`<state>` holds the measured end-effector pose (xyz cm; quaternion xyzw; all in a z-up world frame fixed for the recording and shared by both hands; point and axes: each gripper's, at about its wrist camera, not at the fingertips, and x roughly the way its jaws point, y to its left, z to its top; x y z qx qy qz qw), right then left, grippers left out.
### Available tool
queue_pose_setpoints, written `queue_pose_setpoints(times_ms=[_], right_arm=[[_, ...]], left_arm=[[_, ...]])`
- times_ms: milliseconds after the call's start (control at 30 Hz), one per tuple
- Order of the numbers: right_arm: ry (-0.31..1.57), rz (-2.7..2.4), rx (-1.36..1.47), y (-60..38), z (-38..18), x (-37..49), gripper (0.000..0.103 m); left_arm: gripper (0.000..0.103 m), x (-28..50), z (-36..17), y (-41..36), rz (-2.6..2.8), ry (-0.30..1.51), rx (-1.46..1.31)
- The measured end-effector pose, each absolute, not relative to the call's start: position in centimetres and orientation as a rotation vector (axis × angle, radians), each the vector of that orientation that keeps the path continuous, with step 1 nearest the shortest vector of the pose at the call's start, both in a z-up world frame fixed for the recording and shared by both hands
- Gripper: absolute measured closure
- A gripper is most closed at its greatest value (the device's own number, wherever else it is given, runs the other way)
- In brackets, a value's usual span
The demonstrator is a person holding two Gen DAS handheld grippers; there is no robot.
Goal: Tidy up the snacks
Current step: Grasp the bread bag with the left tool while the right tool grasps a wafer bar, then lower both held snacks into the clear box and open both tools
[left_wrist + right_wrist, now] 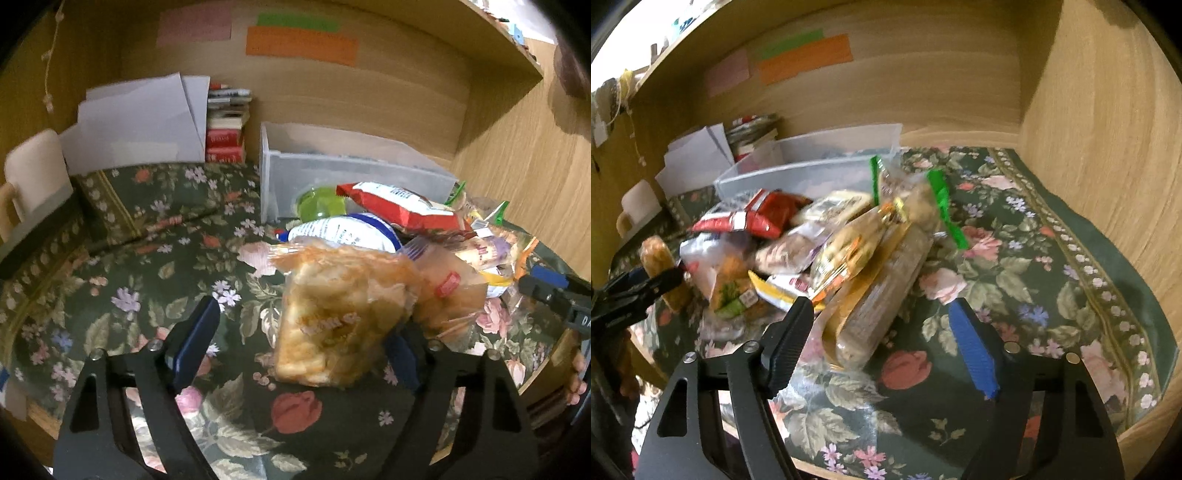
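A pile of snack packs lies on the floral cloth in front of a clear plastic bin (354, 173). My left gripper (299, 343) is open; a clear bag of golden crackers (332, 317) sits between its fingers, against the right one. A red packet (402, 205) and a white-and-blue bag (347, 230) lie behind it. My right gripper (882, 332) is open around the near end of a long clear pack of brown biscuits (882, 295). The bin (812, 162) stands behind the pile, with the red packet (753, 218) at its left. The left gripper (642, 284) shows at the far left.
White papers (136, 122) and stacked red boxes (225, 144) stand at the back left, beside a cream mug (33, 173). Wooden walls enclose the shelf at the back and right (1108, 129). Green-clipped bags (942, 206) lean on the pile. Floral cloth (1034, 258) spreads right.
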<state>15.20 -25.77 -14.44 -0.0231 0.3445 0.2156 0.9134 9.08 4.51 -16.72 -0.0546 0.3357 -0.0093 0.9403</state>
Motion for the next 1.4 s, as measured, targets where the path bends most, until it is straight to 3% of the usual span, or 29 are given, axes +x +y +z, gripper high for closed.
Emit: queue_pose_setpoints(times_ms=[100, 233, 433, 933, 1100, 1400], right_arm=[[0.721, 0.446, -0.067, -25.1, -14.9, 15.6, 0.032], [0.742, 0.462, -0.065, -24.5, -15.5, 16.3, 0.040], [0.751, 0.441, -0.065, -25.6, -15.4, 16.0, 0.063], [0.771, 0.411, -0.138, -25.1, -15.2, 20.0, 0.060], [0.766, 0.393, -0.171, -24.5, -15.9, 20.4, 0.069], [0.691, 0.334, -0.117, -27.6, -12.7, 19.8, 0.070]], left_arm=[[0.032, 9.2, -16.6, 4.4, -0.052, 0.681, -0.124], [0.056, 9.4, -16.5, 3.7, -0.099, 0.683, -0.112], [0.058, 9.3, -16.2, 3.9, -0.100, 0.691, -0.117], [0.059, 9.2, -14.2, 5.7, -0.024, 0.635, -0.121], [0.059, 9.6, -13.1, 5.9, -0.013, 0.614, -0.115], [0.059, 11.8, -9.7, 5.8, -0.011, 0.563, -0.100]])
